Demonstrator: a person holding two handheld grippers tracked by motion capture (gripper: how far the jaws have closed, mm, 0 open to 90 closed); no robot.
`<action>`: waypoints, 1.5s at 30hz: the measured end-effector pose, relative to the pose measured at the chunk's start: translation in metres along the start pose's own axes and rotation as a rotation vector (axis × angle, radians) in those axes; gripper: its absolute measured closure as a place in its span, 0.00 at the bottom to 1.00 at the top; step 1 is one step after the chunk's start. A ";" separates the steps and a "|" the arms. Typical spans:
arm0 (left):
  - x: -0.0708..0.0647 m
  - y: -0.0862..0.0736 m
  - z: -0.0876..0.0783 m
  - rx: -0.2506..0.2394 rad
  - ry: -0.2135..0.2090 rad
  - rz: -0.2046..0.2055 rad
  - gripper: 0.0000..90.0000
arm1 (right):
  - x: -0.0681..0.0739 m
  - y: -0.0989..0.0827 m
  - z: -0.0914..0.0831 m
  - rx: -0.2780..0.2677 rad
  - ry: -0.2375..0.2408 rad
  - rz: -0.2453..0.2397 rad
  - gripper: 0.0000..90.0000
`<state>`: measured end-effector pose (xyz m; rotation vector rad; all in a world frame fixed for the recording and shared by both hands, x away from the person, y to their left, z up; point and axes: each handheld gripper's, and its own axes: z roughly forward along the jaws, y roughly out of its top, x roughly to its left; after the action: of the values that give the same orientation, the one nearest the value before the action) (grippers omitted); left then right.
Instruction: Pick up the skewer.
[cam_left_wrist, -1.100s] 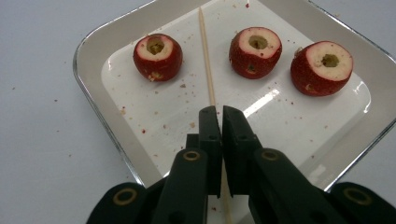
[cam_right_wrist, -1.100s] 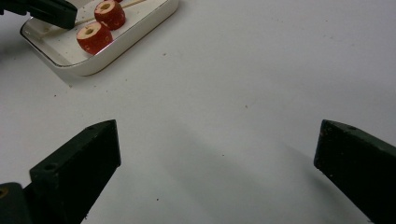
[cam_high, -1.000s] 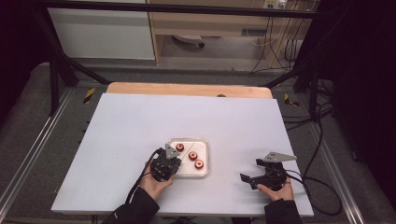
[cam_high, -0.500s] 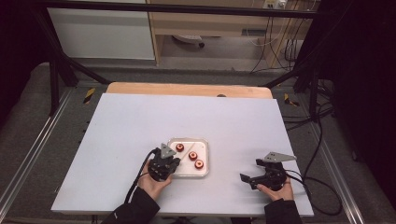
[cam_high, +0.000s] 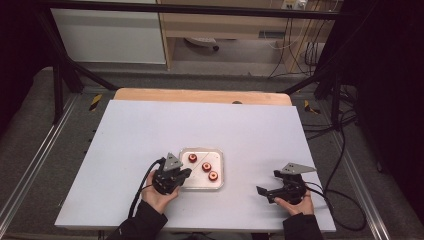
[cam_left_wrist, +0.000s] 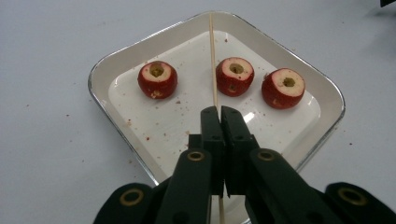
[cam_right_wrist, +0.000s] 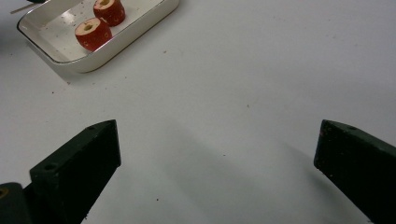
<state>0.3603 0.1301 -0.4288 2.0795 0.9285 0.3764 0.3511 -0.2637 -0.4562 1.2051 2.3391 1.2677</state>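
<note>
So far: my left gripper (cam_left_wrist: 219, 112) pinches the bamboo skewer (cam_left_wrist: 213, 60); three cored red fruits (cam_left_wrist: 157, 79) ahead in the tray (cam_left_wrist: 100, 74) remain unthreaded; my right gripper (cam_right_wrist: 217, 149) idles agape.

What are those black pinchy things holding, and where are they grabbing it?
The left gripper pinches a thin wooden skewer near its lower end, above the white tray of cored red fruits. The right gripper holds nothing, jaws wide apart.
</note>
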 end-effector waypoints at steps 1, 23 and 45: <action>0.000 0.000 -0.001 0.003 -0.001 0.010 0.98 | 0.001 0.001 0.000 0.002 -0.001 -0.004 0.01; -0.004 0.007 -0.014 0.040 -0.091 0.118 0.98 | 0.026 0.016 0.008 0.025 -0.010 -0.130 0.01; -0.007 0.026 -0.022 0.107 -0.145 0.230 0.98 | 0.072 0.047 0.024 0.120 -0.071 -0.442 0.05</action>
<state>0.3561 0.1269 -0.3947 2.2866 0.6377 0.2949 0.3437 -0.1815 -0.4207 0.6874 2.4704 0.9315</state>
